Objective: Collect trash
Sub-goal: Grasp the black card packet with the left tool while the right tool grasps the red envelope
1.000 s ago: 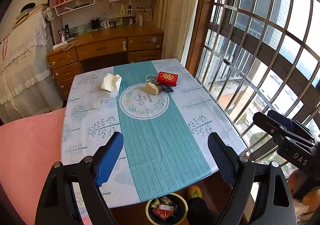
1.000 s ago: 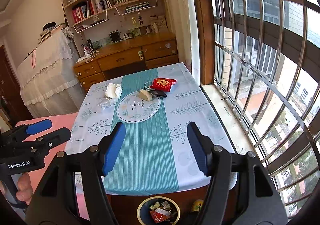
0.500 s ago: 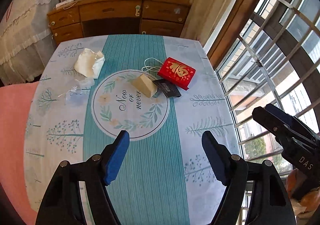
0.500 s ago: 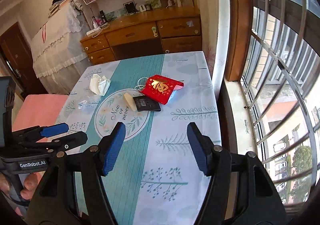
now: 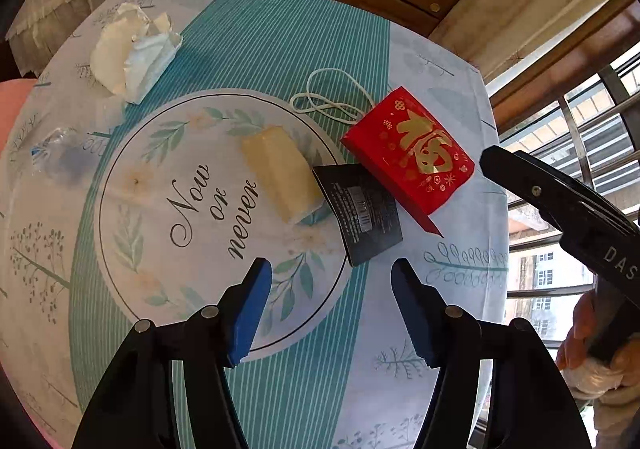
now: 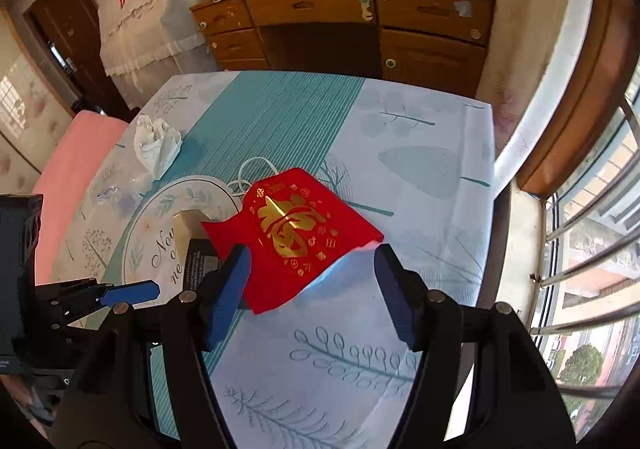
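Trash lay scattered over the middle of the table (image 5: 452, 289) — a red envelope (image 5: 408, 153) with a gold character, a black card (image 5: 360, 209) tucked partly under its corner, a pale yellowish packet (image 5: 280, 173) just beside the card, a loop of white cord (image 5: 328, 97) behind the envelope, a crumpled tissue (image 5: 128, 49) and a scrap of clear wrapper (image 5: 60, 153) off toward the far side.

All of it looked light and thin. The envelope was flat paper, bowed up slightly at its near edge, so that raised edge seemed the easiest place to pinch; pressed flat, it would likely slide on the smooth cloth. The tissue was soft and would crush in any grip. The card lay flat and would probably need lifting by an overhanging corner.

The left gripper (image 5: 332, 309) hovered above the card with its jaws closing, nothing between them. The right gripper (image 6: 312, 289) stood wide apart — the envelope's near edge lay just ahead, untouched as far as I could judge.
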Demonstrator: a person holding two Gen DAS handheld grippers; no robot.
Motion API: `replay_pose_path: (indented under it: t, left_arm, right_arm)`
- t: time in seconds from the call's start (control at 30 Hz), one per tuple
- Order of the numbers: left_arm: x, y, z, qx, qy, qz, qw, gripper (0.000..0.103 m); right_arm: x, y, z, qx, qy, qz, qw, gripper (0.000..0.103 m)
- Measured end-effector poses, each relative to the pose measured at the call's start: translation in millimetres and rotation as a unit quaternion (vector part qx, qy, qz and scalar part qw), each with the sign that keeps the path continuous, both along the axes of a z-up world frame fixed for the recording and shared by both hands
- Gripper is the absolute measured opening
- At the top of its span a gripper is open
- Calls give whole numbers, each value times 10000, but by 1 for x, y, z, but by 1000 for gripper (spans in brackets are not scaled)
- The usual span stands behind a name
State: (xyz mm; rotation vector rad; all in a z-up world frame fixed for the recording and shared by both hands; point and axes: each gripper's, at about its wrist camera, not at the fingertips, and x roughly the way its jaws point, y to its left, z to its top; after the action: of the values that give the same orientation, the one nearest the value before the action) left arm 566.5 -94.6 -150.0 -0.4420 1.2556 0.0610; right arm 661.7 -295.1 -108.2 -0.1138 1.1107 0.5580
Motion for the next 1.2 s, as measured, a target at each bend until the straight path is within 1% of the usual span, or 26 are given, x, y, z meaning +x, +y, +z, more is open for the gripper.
replay_pose_path:
  t: [0.07,0.1,0.13,0.17,0.23,0.3,0.37,0.43,0.47,0.5,0.53,0.57,0.6,0.63,0.67,0.77,0.8,0.9,0.93,1.0,1.03,1.1,1.2]
  left_arm:
    - [6,0,-9,-45,46,74,10000,63]
    - [10,0,-15,-79,74,117,9999,63]
    - [13,0,-19,-111,96,151,9998,63]
    - [15,0,-23,-146,121,181,9997,63]
    - [20,-1,-30,-200,151,230,9994,63]
    - [26,-4,-35,-249,150,254,9993,62]
    - [30,-7,-40,-306,157,249,9991,61]
    - [35,-10,-43,-350,145,238,9990,60]
    - [38,-11,-43,-368,126,220,9990,56]
    - [41,-13,-44,-409,126,189,9989,48]
    - [43,-15,-45,-460,129,171,9987,44]
    - [46,-17,-45,-513,127,150,9985,37]
    - [50,-18,-44,-537,106,137,9984,30]
    - [52,-20,-44,-533,75,127,9985,27]
    - [54,-22,-42,-522,45,114,9986,25]
    - [57,-25,-35,-478,-67,77,9988,17]
    - [57,-26,-33,-475,-98,62,9988,15]
    - [58,-28,-22,-467,-172,3,9988,10]
    - [59,-30,-20,-445,-202,-12,9988,8]
    - [57,-32,-12,-402,-267,-64,9988,3]
    - [55,-34,-8,-379,-295,-82,9988,2]
    - [50,-32,-1,-282,-311,-95,9991,2]
    - [42,-30,13,-311,-379,-90,9988,1]
  right_arm:
    - [15,8,-15,-20,170,281,9995,63]
    - [13,11,-20,-6,231,384,9990,69]
    - [20,13,-25,-6,289,475,9985,72]
    - [28,13,-32,-20,340,563,9978,72]
    - [30,16,-39,-28,399,704,9967,72]
    - [36,20,-46,-138,385,867,9954,72]
    - [33,26,-52,-294,348,1014,9938,72]
    - [29,30,-55,-338,356,1127,9924,72]
    - [30,31,-56,-307,315,1159,9923,72]
    - [28,31,-55,-257,322,1179,9922,72]
    - [26,30,-53,-203,327,1158,9925,72]
    - [27,28,-53,-116,337,1121,9931,69]
    - [25,28,-51,-65,340,1093,9934,63]
    - [25,27,-50,-26,322,1040,9940,58]
    - [25,24,-49,48,308,981,9947,57]
    - [23,19,-45,175,286,870,9956,44]
    - [22,18,-42,199,272,845,9959,38]
    - [16,14,-33,322,192,762,9964,32]
    - [14,12,-29,371,184,737,9964,32]
    - [8,9,-20,458,110,680,9966,31]
    - [6,8,-16,514,87,644,9966,29]
    - [1,3,-6,619,-29,508,9968,27]
    - [-4,-7,7,880,14,250,9958,22]
